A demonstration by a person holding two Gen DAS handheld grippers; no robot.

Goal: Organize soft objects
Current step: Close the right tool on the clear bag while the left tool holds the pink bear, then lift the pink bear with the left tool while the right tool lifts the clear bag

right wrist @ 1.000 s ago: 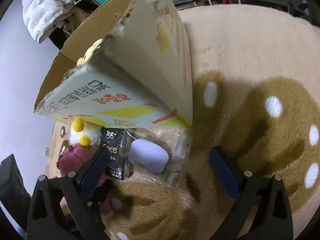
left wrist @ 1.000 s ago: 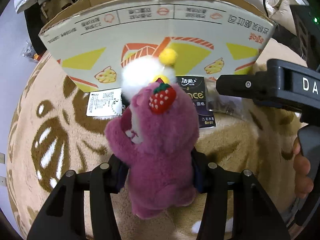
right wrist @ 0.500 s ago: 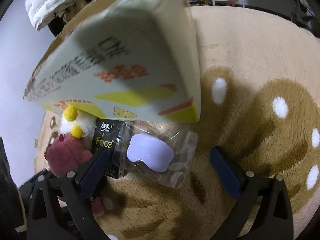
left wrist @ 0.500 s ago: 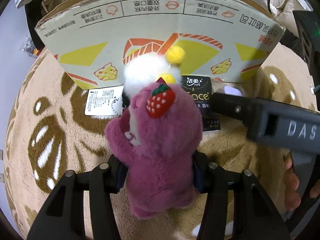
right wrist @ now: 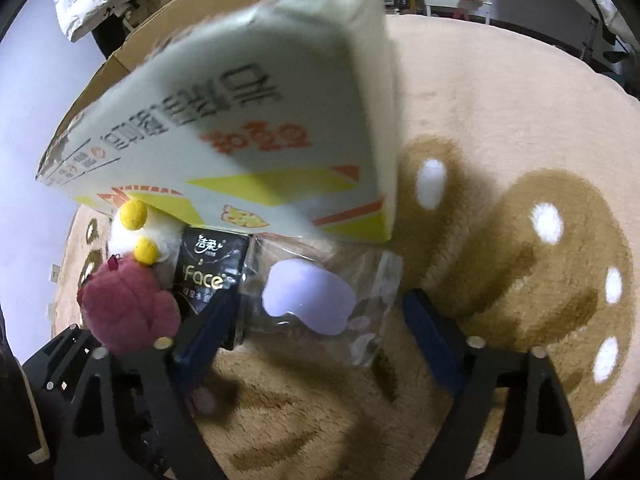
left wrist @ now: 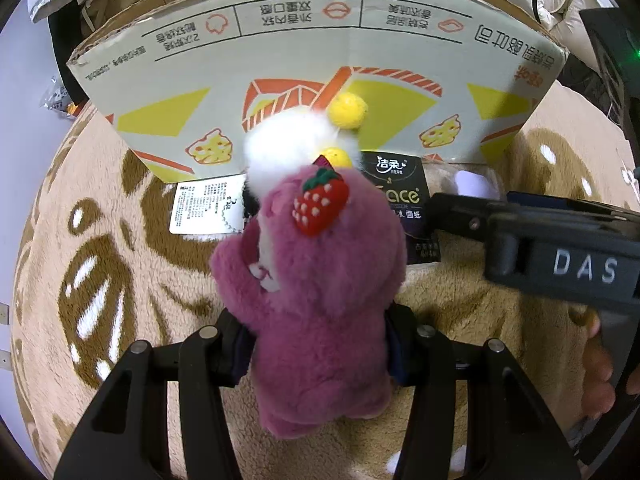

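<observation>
Purple plush bear [left wrist: 320, 304] sits clamped in our left gripper [left wrist: 316, 344] — unboxed yet — while our right gripper [right wrist: 316, 320] closes, unclamped, around the clear-bagged lilac pad [right wrist: 308, 300].

A beige plush rug [right wrist: 500, 92] with brown patterns carries everything. On it lie a cardboard box [left wrist: 312, 60], a black tissue pack [right wrist: 210, 268] and a clear bag [right wrist: 360, 304].

Two plush toys: one pink bear [left wrist: 320, 300], one white [left wrist: 288, 148], one cardboard box [left wrist: 320, 60], one tissue pack [right wrist: 210, 272], one clear bag [right wrist: 320, 296]
</observation>
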